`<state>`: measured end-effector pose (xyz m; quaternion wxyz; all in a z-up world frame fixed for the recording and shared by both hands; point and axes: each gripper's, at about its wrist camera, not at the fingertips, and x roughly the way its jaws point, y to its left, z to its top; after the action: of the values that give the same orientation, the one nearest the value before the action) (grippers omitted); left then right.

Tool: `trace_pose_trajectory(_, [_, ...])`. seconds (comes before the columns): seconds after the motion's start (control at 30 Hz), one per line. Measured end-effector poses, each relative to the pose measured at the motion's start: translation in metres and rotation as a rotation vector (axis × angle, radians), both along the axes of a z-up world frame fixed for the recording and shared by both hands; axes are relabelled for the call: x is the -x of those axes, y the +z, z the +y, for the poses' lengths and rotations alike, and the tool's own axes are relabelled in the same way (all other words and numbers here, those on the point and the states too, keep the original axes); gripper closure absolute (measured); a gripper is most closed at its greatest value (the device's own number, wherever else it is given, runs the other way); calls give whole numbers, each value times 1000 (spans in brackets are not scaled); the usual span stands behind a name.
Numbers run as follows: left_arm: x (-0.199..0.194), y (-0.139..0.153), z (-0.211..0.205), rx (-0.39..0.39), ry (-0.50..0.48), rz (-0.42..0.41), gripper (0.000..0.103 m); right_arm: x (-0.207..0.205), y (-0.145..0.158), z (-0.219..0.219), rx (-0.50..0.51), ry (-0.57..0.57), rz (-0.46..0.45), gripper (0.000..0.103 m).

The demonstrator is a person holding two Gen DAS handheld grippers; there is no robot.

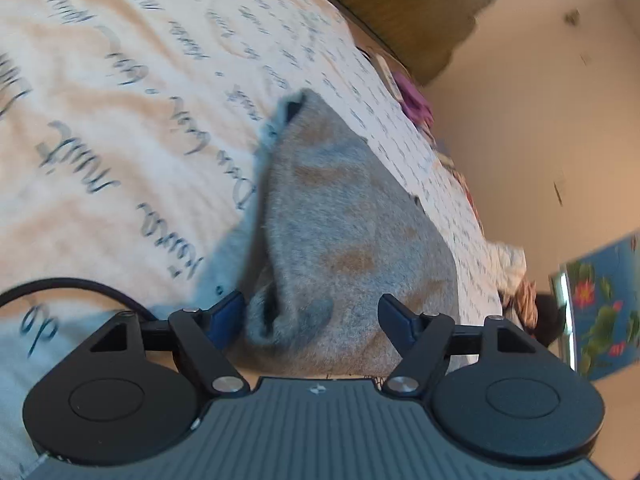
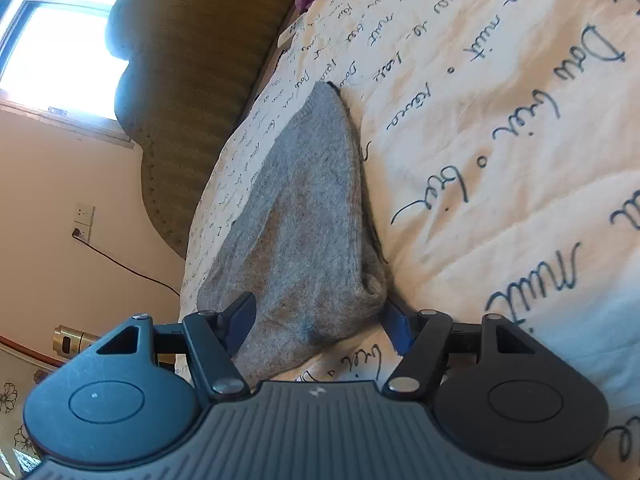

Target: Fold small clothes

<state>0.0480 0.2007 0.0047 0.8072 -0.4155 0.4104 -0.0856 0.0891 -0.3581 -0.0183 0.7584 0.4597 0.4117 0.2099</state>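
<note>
A small grey knitted garment [image 1: 340, 232] lies on a cream bedspread printed with dark script [image 1: 120, 120]. In the left wrist view my left gripper [image 1: 312, 312] is open, its blue-padded fingers on either side of the garment's bunched near end. In the right wrist view the same garment [image 2: 304, 216] stretches away from me, and my right gripper [image 2: 320, 320] is open with its fingers astride the near edge. Whether the pads touch the cloth I cannot tell.
The bedspread [image 2: 500, 140] covers a bed with a brown padded headboard [image 2: 192, 80]. Pink clothing [image 1: 416, 100] lies near the headboard. A bright window [image 2: 52, 40], a wall socket with a cable [image 2: 82, 220] and a floral blue panel [image 1: 600, 304] stand beyond the bed's edge.
</note>
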Motion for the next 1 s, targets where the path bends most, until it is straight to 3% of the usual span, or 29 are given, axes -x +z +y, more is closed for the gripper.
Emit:
trace_pose_trajectory(0.2, [47, -1, -3, 110, 187, -9, 21, -5, -8, 6, -83, -65, 4, 35])
trace_pose_trajectory(0.3, [52, -7, -10, 145, 219, -5, 21, -4, -15, 0, -149, -108, 13, 36])
trace_pose_trajectory(0.5, [22, -4, -22, 64, 225, -17, 21, -3, -20, -4, -203, -169, 19, 38])
trace_pose_trajectory(0.53, [17, -1, -26, 40, 201, -26, 21, -3, -19, -2, -192, -175, 12, 46])
trace_pose_trajectory(0.57, [12, 1, -31, 10, 176, -37, 27, -4, -19, 1, -169, -170, 9, 67])
trace_pose_trajectory(0.63, [2, 2, -41, -51, 129, -21, 32, -9, -23, 7, -150, -151, 28, 81])
trace_pose_trajectory(0.67, [-2, 1, -45, -99, 122, -5, 50, -11, -28, 11, -151, -147, 34, 96])
trace_pose_trajectory(0.7, [-6, 1, -49, -161, 113, 7, 65, -12, -29, 14, -139, -148, 30, 97])
trace_pose_trajectory(0.73, [-8, 3, -50, -191, 100, 9, 91, -12, -28, 17, -118, -148, 16, 97])
trace_pose_trajectory(0.77, [-9, 5, -50, -185, 89, 12, 100, -10, -25, 18, -113, -142, -5, 98])
trace_pose_trajectory(1.0, [6, 54, -44, -195, 17, -112, 101, 10, 24, 17, -99, -110, -154, 98])
